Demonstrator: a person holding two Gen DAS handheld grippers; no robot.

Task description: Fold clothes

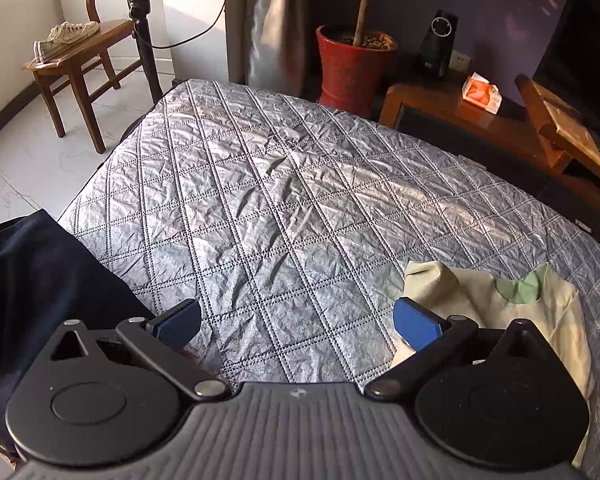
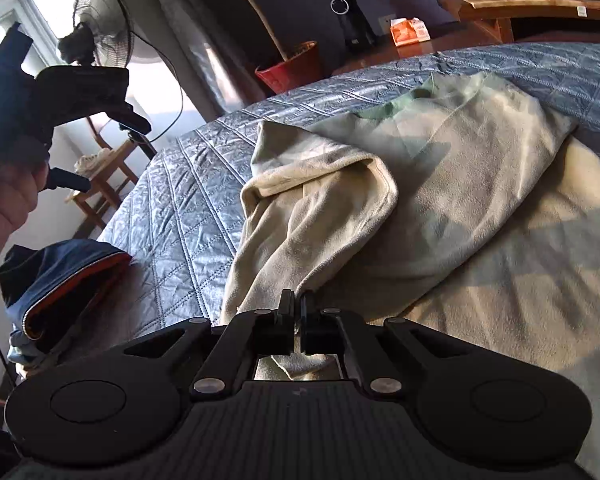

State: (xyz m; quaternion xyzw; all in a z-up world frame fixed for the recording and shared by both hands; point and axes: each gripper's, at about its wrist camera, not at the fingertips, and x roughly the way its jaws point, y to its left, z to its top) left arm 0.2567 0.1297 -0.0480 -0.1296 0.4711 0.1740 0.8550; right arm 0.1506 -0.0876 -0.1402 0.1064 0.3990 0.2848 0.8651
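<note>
Cream garment [image 2: 440,200], one, pinched in right claw [image 2: 296,304]; left claw [image 1: 296,324] spread wide, empty.

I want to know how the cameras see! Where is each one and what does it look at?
Left wrist: sits on the open left gripper, looking across the grey quilted bedspread; its blue-padded fingers show.
Right wrist: sits on the right gripper, shut on the pale beige fleece garment; the person's left hand shows.
Shared: bedspread, garment, red plant pot.
</note>
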